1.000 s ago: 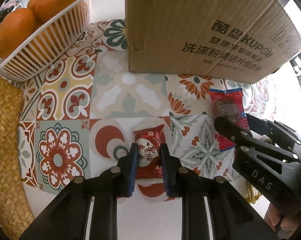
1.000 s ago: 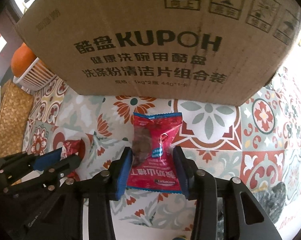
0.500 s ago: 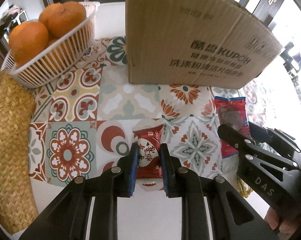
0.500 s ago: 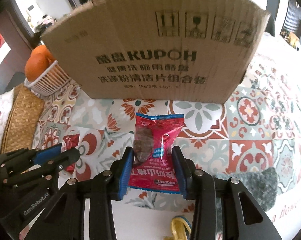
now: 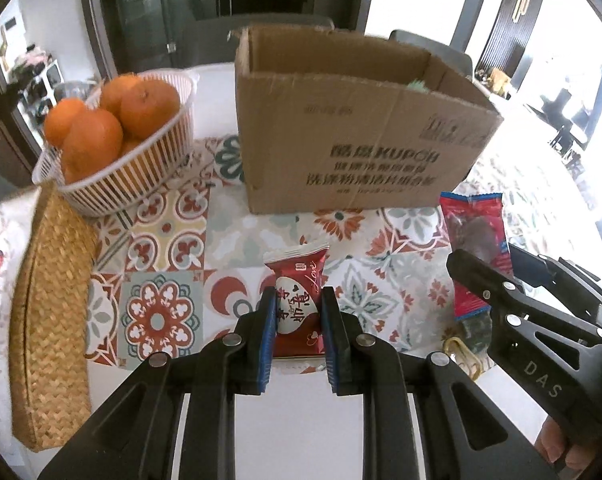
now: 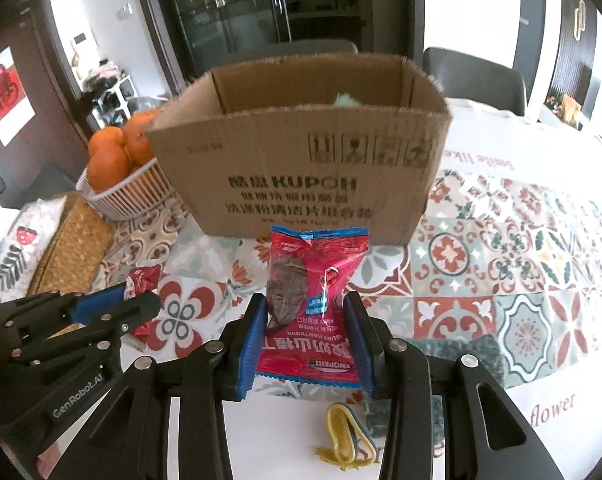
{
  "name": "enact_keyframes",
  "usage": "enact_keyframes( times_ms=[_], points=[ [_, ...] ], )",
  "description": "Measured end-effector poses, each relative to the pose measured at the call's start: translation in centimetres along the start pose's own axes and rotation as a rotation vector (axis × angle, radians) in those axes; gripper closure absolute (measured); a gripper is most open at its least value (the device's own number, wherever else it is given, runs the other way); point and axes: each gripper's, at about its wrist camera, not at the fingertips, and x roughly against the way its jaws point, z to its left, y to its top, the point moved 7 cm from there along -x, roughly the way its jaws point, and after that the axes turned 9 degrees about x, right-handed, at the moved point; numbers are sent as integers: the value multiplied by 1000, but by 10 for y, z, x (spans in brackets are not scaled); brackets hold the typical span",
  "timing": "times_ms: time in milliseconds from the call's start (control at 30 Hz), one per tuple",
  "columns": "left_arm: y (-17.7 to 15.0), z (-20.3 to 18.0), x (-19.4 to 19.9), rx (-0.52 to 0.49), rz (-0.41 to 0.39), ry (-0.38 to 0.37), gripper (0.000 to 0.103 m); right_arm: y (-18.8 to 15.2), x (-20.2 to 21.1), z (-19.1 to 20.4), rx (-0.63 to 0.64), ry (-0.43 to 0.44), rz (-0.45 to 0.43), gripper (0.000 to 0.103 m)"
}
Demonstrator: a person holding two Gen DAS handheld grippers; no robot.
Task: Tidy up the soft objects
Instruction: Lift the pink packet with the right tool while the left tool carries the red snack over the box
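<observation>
My left gripper (image 5: 297,304) is shut on a small dark-red snack packet (image 5: 297,296) and holds it above the tiled tablecloth. My right gripper (image 6: 307,316) is shut on a larger red and blue snack bag (image 6: 315,300), also lifted. Each gripper shows in the other view: the right one (image 5: 489,276) at the right, the left one (image 6: 129,304) at the left. An open cardboard box (image 5: 353,128) stands behind both; it also shows in the right wrist view (image 6: 301,160). Something pale green shows inside it (image 6: 345,99).
A white basket of oranges (image 5: 117,148) stands left of the box. A woven mat (image 5: 49,320) lies at the left edge. A grey fuzzy cloth (image 6: 473,356) and a yellow elastic band (image 6: 341,436) lie under the right gripper.
Both grippers have risen and pulled back with their packets. The box top and its inside have come into view.
</observation>
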Motion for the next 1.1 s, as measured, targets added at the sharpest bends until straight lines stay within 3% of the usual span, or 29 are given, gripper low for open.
enact_keyframes(
  times_ms=[433,667,1100],
  points=[
    [4,-15,36,-17,-121,-43,81,-1,45,-3,-59,14,-110,62],
    [5,-21,56,-23,-185,-70,81,-1,70,-6,-81,-29,-179,62],
    [23,-31,93,-42,-278,-114,81,26,105,-8,-71,-40,-284,62]
  ],
)
